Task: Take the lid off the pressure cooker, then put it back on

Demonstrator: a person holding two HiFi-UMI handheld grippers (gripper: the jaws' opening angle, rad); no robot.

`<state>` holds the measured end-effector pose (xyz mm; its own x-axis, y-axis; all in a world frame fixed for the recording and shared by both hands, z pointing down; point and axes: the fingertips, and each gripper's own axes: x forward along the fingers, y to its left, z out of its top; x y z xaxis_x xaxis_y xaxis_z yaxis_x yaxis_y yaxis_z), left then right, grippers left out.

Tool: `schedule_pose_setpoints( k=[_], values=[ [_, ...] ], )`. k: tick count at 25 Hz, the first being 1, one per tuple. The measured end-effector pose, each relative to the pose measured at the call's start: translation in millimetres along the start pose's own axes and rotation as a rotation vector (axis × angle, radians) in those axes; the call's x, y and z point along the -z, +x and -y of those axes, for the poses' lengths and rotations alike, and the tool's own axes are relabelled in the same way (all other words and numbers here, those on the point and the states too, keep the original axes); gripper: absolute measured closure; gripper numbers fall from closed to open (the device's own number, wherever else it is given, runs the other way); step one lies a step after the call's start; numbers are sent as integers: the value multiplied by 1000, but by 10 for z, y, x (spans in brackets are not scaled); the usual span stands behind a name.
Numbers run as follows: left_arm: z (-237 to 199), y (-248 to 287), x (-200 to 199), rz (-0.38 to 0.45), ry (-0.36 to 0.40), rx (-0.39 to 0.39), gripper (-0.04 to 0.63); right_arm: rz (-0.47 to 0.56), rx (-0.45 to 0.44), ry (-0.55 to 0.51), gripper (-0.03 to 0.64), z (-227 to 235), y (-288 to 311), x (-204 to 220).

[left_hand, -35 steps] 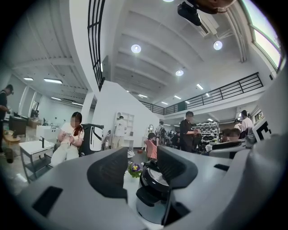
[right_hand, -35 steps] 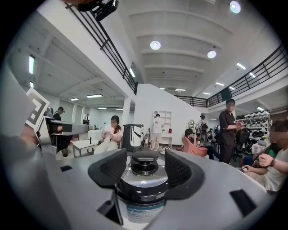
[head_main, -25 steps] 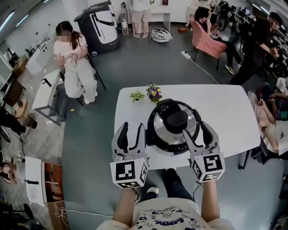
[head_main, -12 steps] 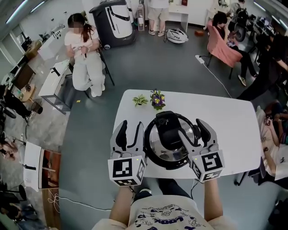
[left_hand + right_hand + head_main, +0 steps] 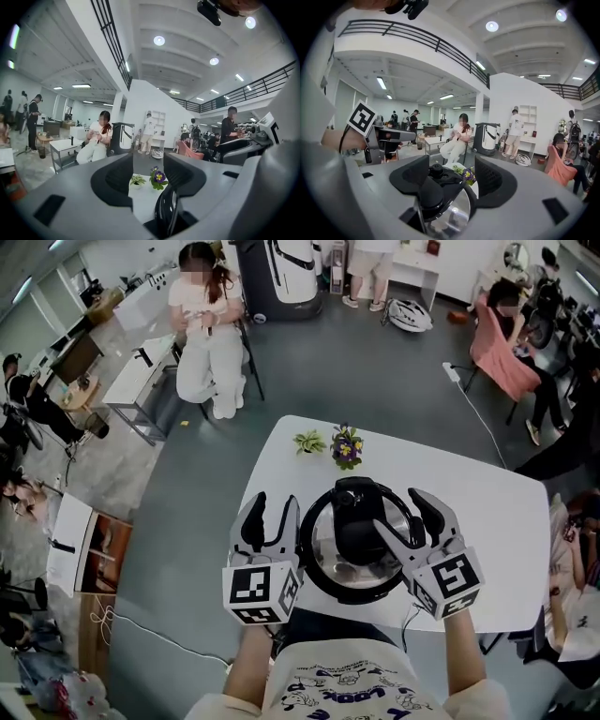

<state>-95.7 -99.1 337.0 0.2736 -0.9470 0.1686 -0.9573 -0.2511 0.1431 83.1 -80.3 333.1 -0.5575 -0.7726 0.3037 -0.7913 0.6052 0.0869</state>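
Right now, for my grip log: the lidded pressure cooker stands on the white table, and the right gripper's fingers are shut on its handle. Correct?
No: the right gripper view shows the fingers of the right gripper apart, just opened wider, clamping nothing. The lidded pressure cooker does stand on the white table.

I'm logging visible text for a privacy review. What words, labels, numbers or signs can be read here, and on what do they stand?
"LOOK": upside down on the person's T-shirt, seemingly; the smaller print around it is too blurred to read.
Left marker cube and right marker cube: black-and-white square patterns, no letters or numbers.
Pressure cooker: no legible label or brand.
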Motion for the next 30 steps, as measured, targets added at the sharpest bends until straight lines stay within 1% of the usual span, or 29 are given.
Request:
schedule_pose_setpoints(
  k=[7,11,13,17,21,24,30],
  values=[
    [-129,-66,212,-60,-65,-40,400,-40,-150,-46,295,-152,73,-56],
    [-212,-85,371,-99,-116,-46,400,-76,-219,-101,291,-279,128,-40],
    [-237,-93,466,-123,-142,-38,400,-91,-253,-133,287,-342,151,-20],
    [-273,-130,641,-180,-187,-10,399,-119,-309,-162,287,-428,194,1],
    [-315,-177,816,-234,-248,16,400,-187,-362,-180,287,-522,225,68],
    [-348,-203,941,-263,-306,31,400,-245,-389,-236,287,-592,243,145],
    [-332,-214,1198,-311,-416,65,400,-327,-421,-302,278,-673,271,279]
  ],
)
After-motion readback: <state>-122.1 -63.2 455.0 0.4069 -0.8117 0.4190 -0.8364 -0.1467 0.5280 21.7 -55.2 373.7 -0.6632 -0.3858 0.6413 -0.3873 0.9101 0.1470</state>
